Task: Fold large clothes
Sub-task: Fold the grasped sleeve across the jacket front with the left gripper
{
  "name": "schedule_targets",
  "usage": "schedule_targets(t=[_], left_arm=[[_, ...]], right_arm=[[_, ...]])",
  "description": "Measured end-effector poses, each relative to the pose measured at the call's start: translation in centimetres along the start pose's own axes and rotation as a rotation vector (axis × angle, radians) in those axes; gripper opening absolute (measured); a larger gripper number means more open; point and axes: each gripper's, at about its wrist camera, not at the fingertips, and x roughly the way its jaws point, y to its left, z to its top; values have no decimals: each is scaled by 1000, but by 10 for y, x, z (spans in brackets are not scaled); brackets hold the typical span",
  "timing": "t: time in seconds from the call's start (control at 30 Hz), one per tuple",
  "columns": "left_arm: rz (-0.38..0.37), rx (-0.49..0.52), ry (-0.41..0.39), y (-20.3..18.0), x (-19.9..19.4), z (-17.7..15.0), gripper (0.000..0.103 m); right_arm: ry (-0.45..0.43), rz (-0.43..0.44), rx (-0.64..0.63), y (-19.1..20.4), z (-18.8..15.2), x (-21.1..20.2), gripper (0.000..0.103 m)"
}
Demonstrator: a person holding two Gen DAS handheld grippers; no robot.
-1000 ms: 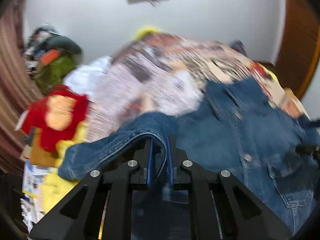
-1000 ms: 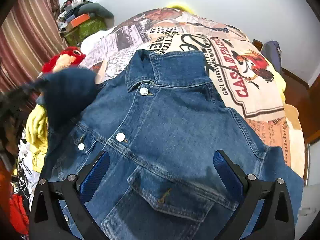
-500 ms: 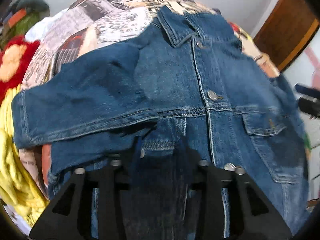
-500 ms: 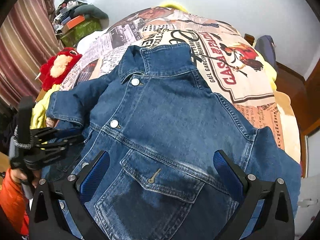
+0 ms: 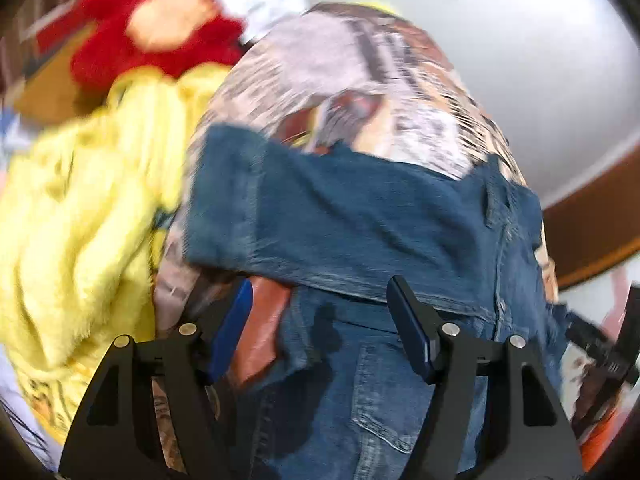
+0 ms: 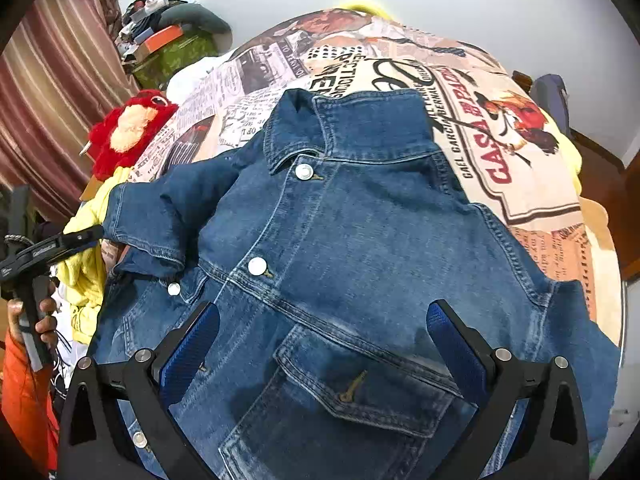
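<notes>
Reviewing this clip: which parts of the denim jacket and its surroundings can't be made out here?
- Denim jacket hem: right wrist view, cut off by the bottom edge and hidden behind the right gripper.
- Its far sleeve: cut off at the right edge.
- Bedspread print: left wrist view, motion-blurred.
- Left gripper: jaws opening, nothing between them.

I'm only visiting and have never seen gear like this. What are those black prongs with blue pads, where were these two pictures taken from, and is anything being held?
No robot here: a person carries a two-finger black gripper in each hand, each with a camera looking along its fingers. One picture comes from the left gripper, the other from the right gripper. A blue denim jacket lies buttoned, front up, on a bedspread printed with newspaper and poster art; one sleeve is folded in. A yellow fuzzy blanket and red plush toy sit beside it. Nothing is held: the left jaws are opening, the right stand wide above the cloth.
</notes>
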Motion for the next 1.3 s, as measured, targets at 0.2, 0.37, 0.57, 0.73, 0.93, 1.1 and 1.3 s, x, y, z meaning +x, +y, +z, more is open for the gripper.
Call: schedule_targets(t=[0.2, 0.37, 0.57, 0.73, 0.93, 1.1, 1.3], left_arm=[[-16, -121, 33, 33, 37, 11, 68], [29, -151, 22, 36, 61, 29, 35], [188, 18, -65, -3, 40, 38, 19], [164, 167, -209, -72, -16, 47, 19], [42, 340, -322, -168, -70, 41, 19], [-71, 476, -323, -249, -75, 24, 19], [-133, 619, -238, -320, -47, -15, 19]], right_arm=[[24, -1, 4, -1, 4, 14, 103], [54, 2, 20, -8, 4, 24, 103], [59, 20, 87, -24, 2, 22, 103], [21, 30, 132, -37, 3, 5, 103], [-53, 42, 152, -48, -1, -29, 103], [-114, 29, 176, -67, -12, -62, 103], [-164, 1, 220, -100, -30, -97, 103]])
